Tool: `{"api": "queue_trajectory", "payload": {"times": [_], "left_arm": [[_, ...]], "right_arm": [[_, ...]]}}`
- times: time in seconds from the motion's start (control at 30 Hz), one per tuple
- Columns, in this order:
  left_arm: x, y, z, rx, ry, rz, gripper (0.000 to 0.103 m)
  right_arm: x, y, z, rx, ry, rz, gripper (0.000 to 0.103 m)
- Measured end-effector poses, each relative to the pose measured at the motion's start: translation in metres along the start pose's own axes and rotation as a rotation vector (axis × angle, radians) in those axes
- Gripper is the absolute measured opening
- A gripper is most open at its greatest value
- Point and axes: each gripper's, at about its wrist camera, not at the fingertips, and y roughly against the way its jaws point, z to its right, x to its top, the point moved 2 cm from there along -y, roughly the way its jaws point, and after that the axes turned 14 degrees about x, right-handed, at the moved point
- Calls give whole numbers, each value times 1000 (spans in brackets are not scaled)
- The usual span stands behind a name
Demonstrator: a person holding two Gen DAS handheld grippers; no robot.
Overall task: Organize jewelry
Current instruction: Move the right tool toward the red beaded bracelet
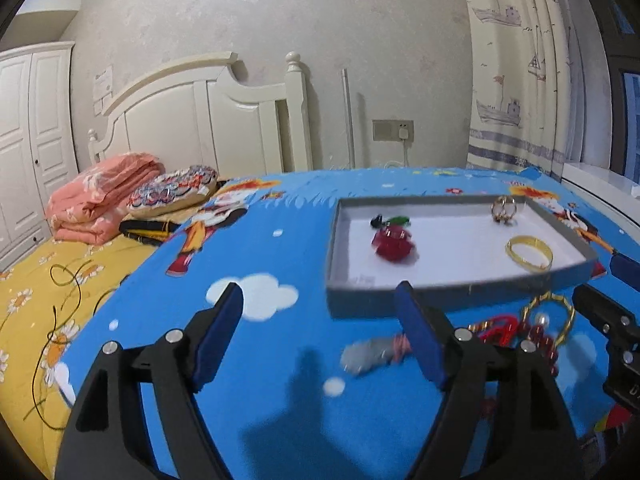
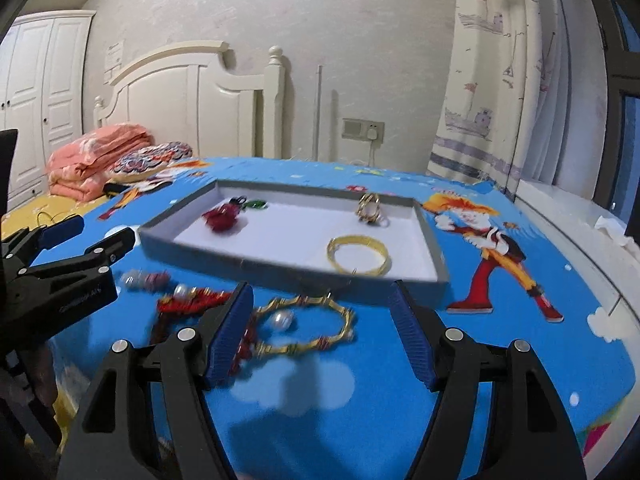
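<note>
Resting on the blue cartoon bedsheet (image 2: pixel 500 340), a shallow grey tray (image 2: pixel 434 240) is seen just beyond both grippers. Inside it are held a gold bangle (image 2: pixel 357 255), a red ornament (image 2: pixel 221 216) and a gold ring cluster (image 2: pixel 370 209). The right gripper (image 2: pixel 322 334) is spread wide, a gold bracelet (image 2: pixel 308 326) lying between its fingers. The left gripper (image 1: pixel 320 338) is likewise spread and empty, a blurred grey-and-pink piece (image 1: pixel 374 354) lying just inside its right finger.
</note>
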Motion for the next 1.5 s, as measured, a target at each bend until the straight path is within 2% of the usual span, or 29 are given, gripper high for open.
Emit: {"api": "queue_trajectory", "payload": {"times": [0.2,0.57,0.87,1.07,1.37,1.5], "left_arm": [[-18,2,0,-15,-15,-26,76],[-35,6,6,-7,-41,-15,76],[-37,3,-6,25,-13,-15,76],[-37,9,-17,44,-10,18,78],[-38,2,-29,32,28,-7,78],[-39,-3,-32,24,36,-24,78]], "right_arm": [[-14,1,7,-7,-28,-27,66],[-18,-2,5,-8,-24,-33,65],[-13,-10,-25,45,63,-33,63],[-12,-26,-43,10,139,-75,63],[-9,-44,-60,13,190,-98,63],[-6,-49,-64,26,201,-88,55]]}}
